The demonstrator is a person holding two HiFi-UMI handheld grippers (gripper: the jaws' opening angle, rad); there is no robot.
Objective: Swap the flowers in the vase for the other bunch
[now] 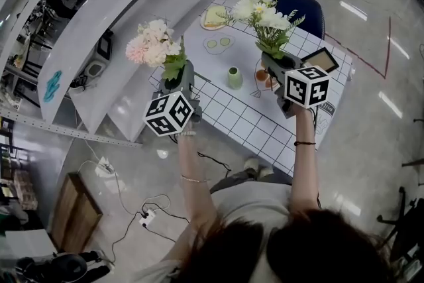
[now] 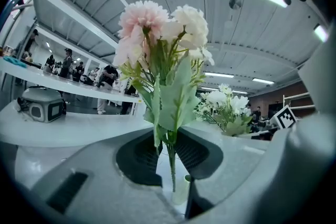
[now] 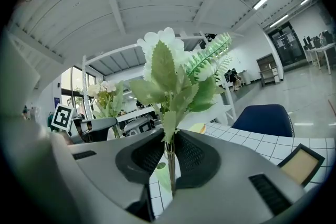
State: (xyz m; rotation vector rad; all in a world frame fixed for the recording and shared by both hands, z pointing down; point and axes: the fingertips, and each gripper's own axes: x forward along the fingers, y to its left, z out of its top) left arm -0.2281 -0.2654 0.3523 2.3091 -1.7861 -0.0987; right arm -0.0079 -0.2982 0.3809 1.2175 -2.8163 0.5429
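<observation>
My left gripper (image 1: pixel 176 81) (image 2: pixel 172 165) is shut on the stems of a pink and white bunch of flowers (image 1: pixel 154 43) (image 2: pixel 157 29), held upright in the air left of the table. My right gripper (image 1: pixel 275 64) (image 3: pixel 169 161) is shut on the stems of a white bunch with green leaves (image 1: pixel 262 13) (image 3: pixel 173 76), held upright over the table. A small light-green vase (image 1: pixel 234 77) (image 2: pixel 180 190) (image 3: pixel 164 176) stands on the table between the two grippers, with no flowers in it. Each gripper view shows the other bunch to the side: the white bunch (image 2: pixel 223 105) and the pink bunch (image 3: pixel 105 94).
The table has a white checked cloth (image 1: pixel 265 126). On it are a plate with food (image 1: pixel 214 16), a plate drawing with green slices (image 1: pixel 218 43), a small framed panel (image 1: pixel 321 59) and an orange item (image 1: pixel 263 76). A blue chair (image 1: pixel 301 6) stands behind; white shelving (image 1: pixel 99 16) runs along the left.
</observation>
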